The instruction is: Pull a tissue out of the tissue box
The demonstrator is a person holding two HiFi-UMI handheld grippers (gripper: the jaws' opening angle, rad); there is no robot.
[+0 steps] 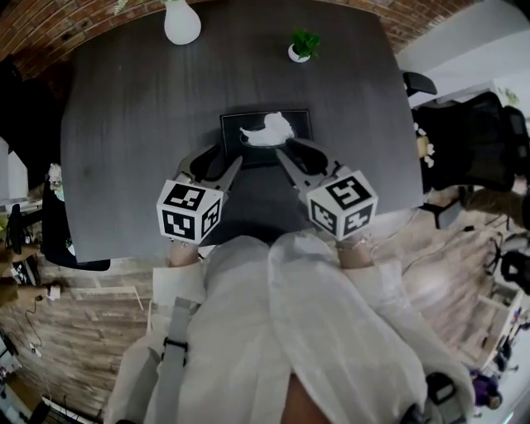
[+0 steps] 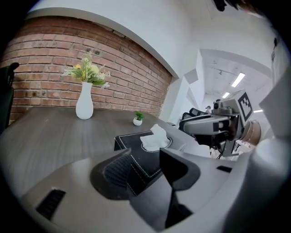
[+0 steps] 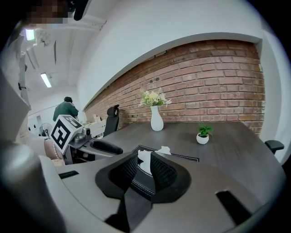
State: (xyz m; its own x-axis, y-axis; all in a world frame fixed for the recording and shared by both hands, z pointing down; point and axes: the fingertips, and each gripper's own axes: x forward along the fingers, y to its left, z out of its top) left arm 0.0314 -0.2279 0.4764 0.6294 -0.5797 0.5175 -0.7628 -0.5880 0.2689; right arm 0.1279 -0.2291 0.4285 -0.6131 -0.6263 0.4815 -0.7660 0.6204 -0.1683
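Table (image 1: 124,124): vase (image 1: 182,23), plant (image 1: 303,45) behind tissue box (image 1: 236,132)

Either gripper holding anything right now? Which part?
Nothing held: left gripper and right gripper both open, the tissue sticking out of the tissue box, ungripped.

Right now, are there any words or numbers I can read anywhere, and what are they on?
None: no words or numbers can be read anywhere.
The cubes on the left gripper and the right gripper carry black-and-white square patterns, not letters.
The tissue box shows no label.
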